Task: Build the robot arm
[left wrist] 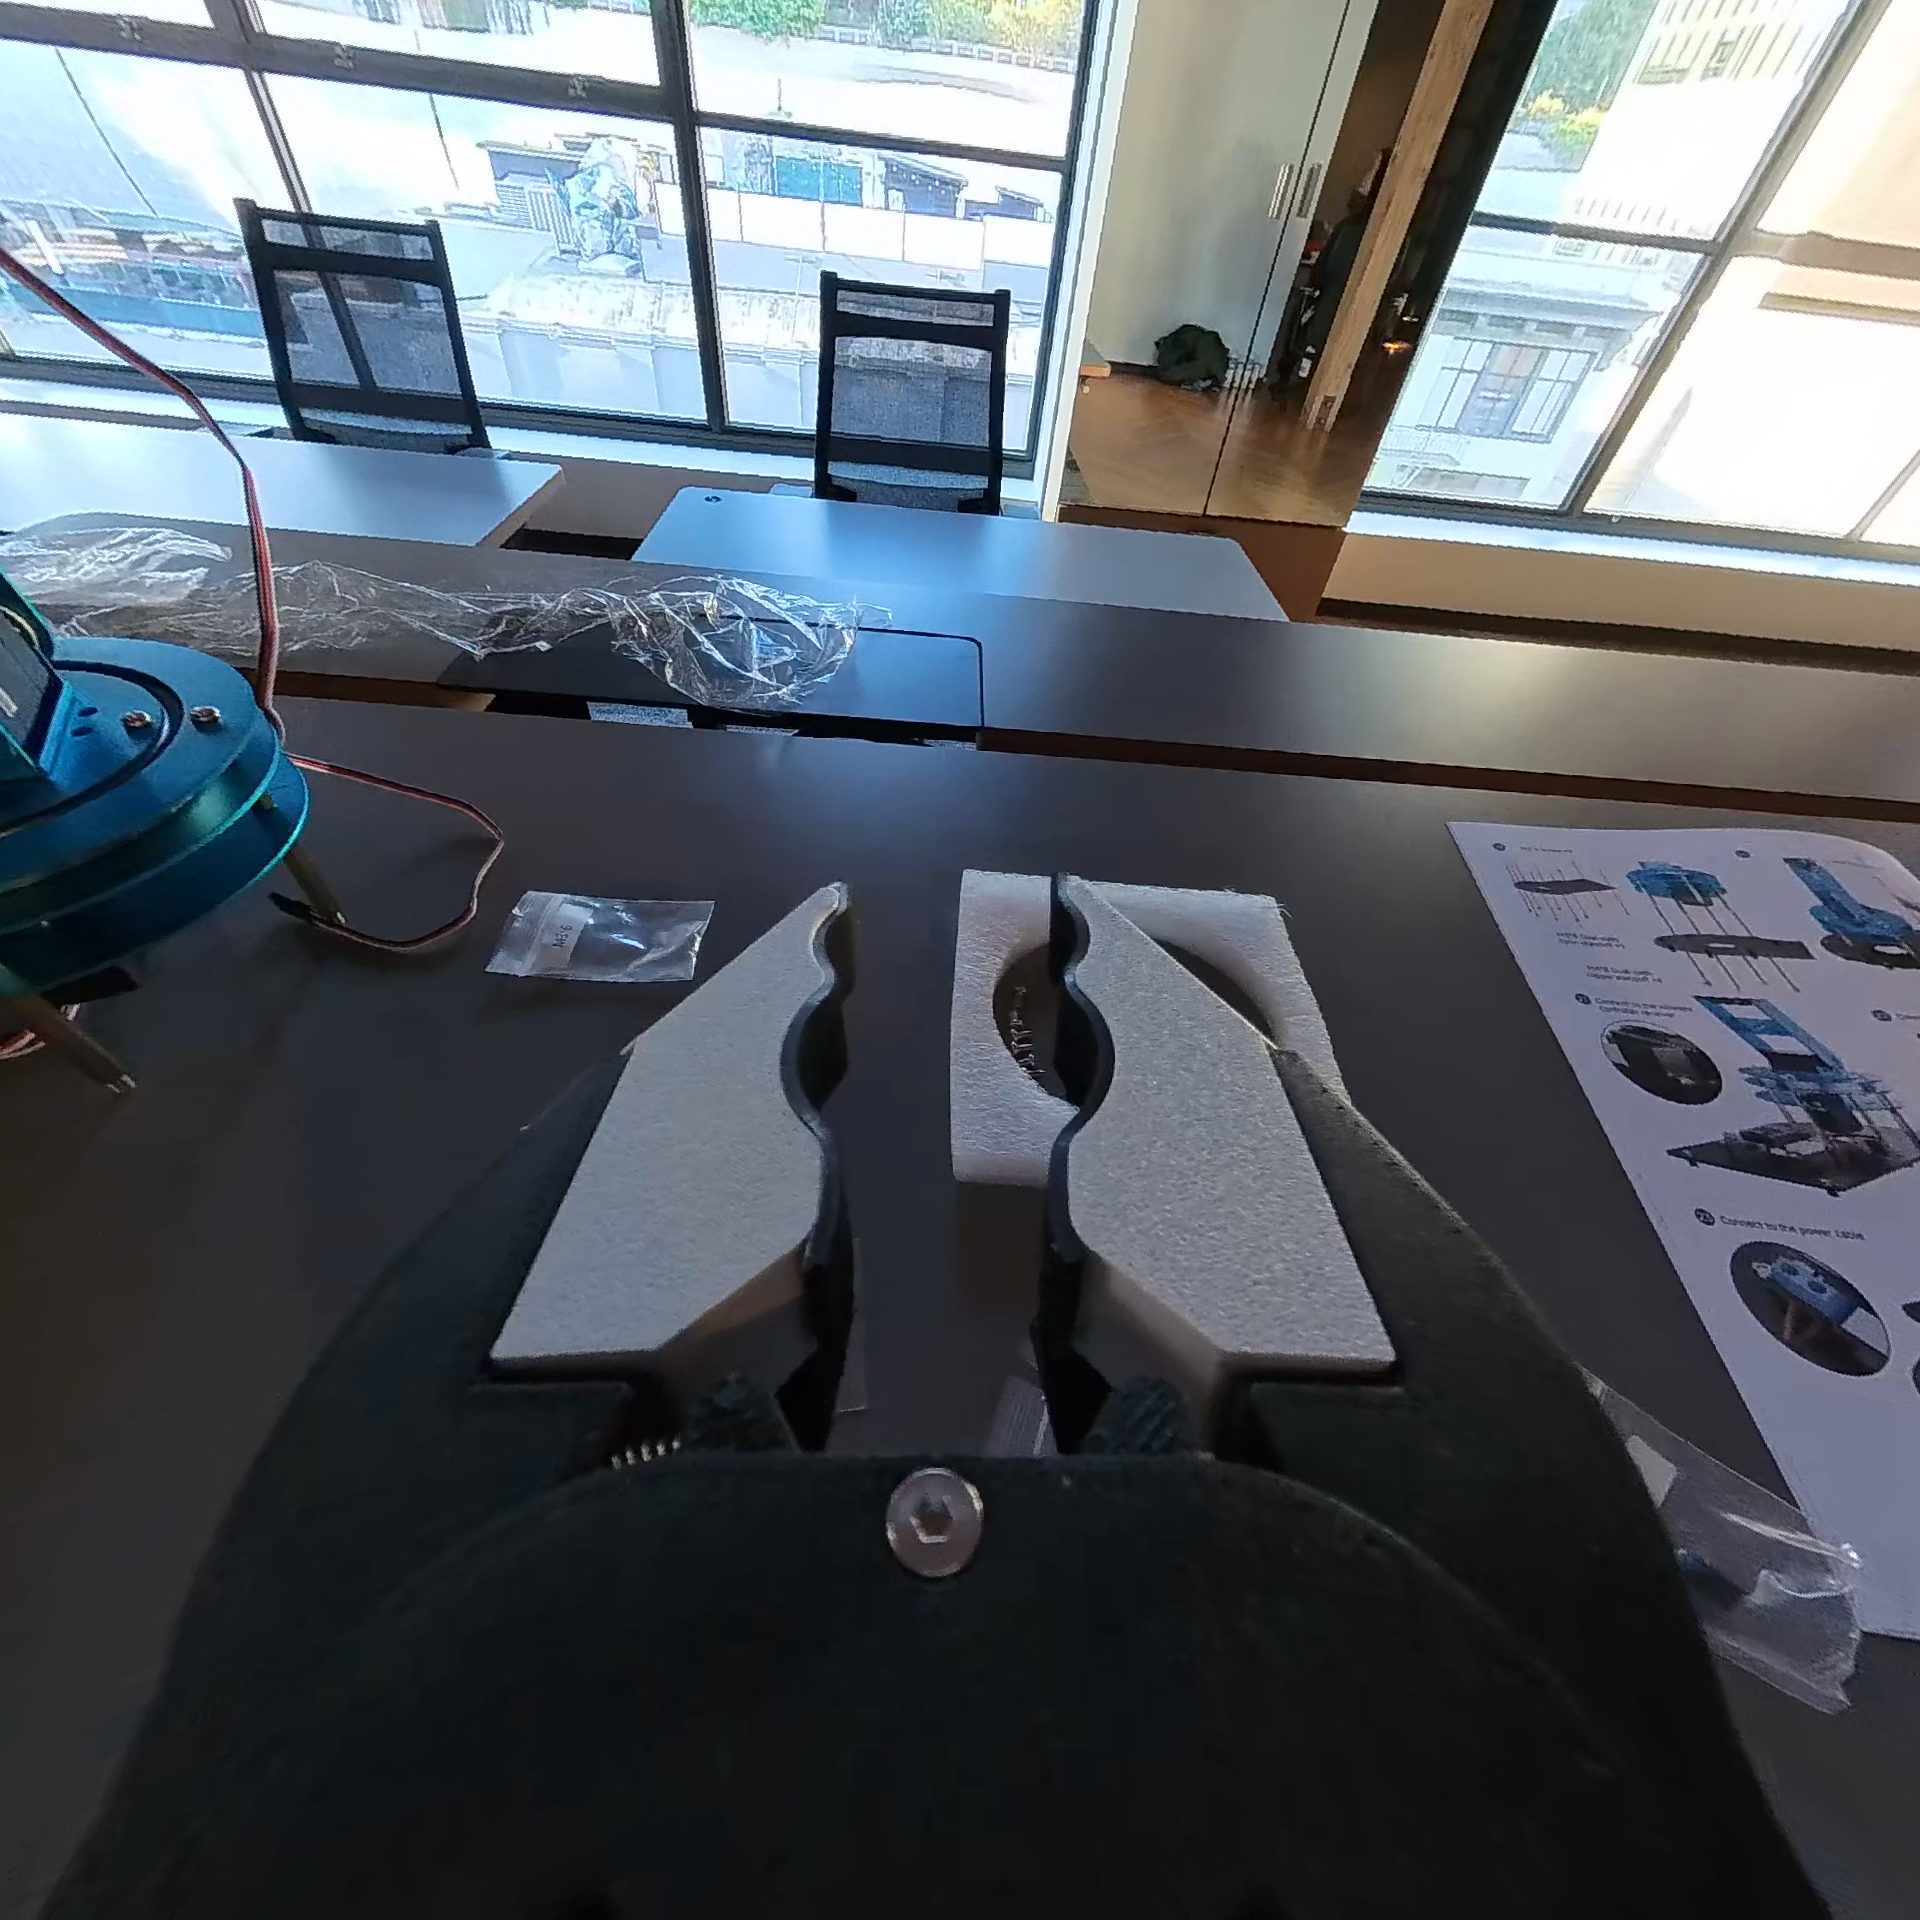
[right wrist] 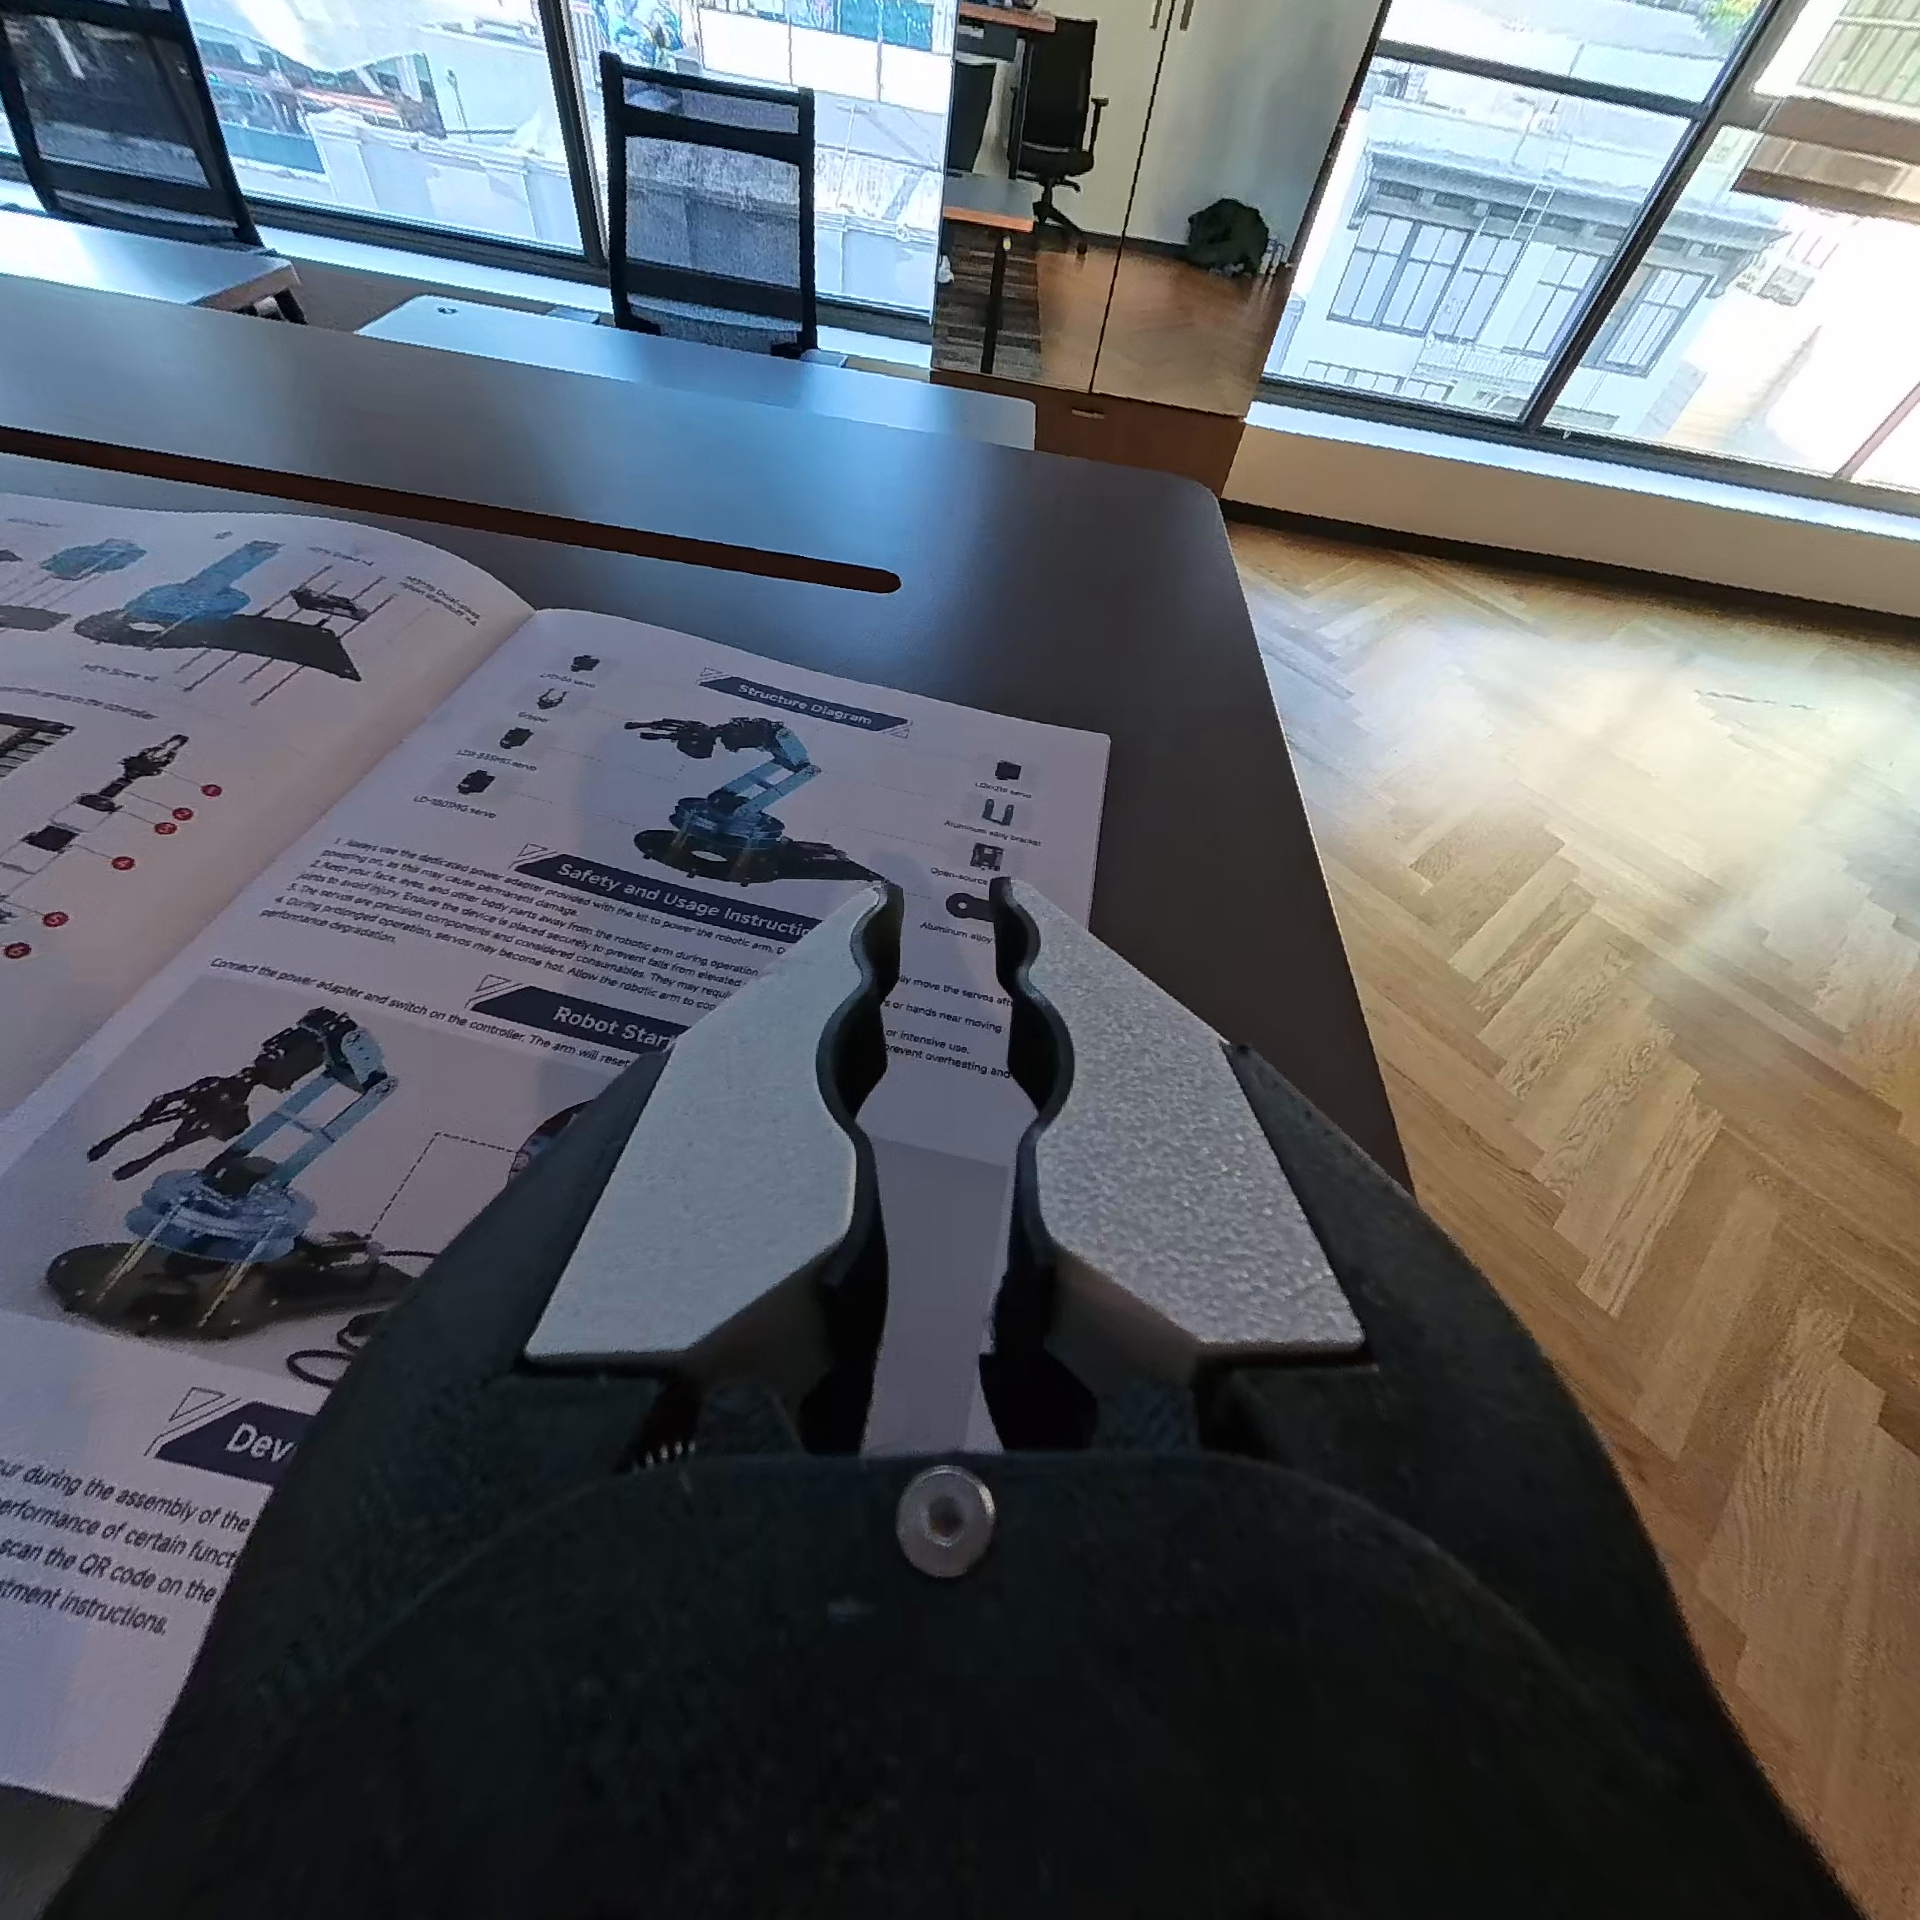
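Observation:
My left gripper point(left wrist: 951, 894) is open and empty, low over a dark table point(left wrist: 727, 810). A white foam block point(left wrist: 992, 1132) with a dark rounded part point(left wrist: 1023, 1023) set into it lies just ahead, partly under the right finger. A blue round robot base point(left wrist: 135, 769) with red and black wires stands at the far left. My right gripper point(right wrist: 943, 899) is open by a narrow gap and holds nothing. It hovers over an open instruction booklet point(right wrist: 623, 831) near the table's right edge point(right wrist: 1247, 727).
A small clear bag point(left wrist: 603, 935) lies left of the left gripper, and another clear bag point(left wrist: 1766, 1558) at the lower right. The booklet's pages point(left wrist: 1714, 1091) lie to the right. Crumpled plastic wrap point(left wrist: 675, 634) lies at the back. Chairs point(left wrist: 914, 395) and windows stand beyond. Wood floor point(right wrist: 1610, 935) lies right of the table. About 60 cm separates my left fingertips from my right. My left gripper is the nearer one to the white foam block point(left wrist: 992, 1132): about 10 cm, against 55 cm.

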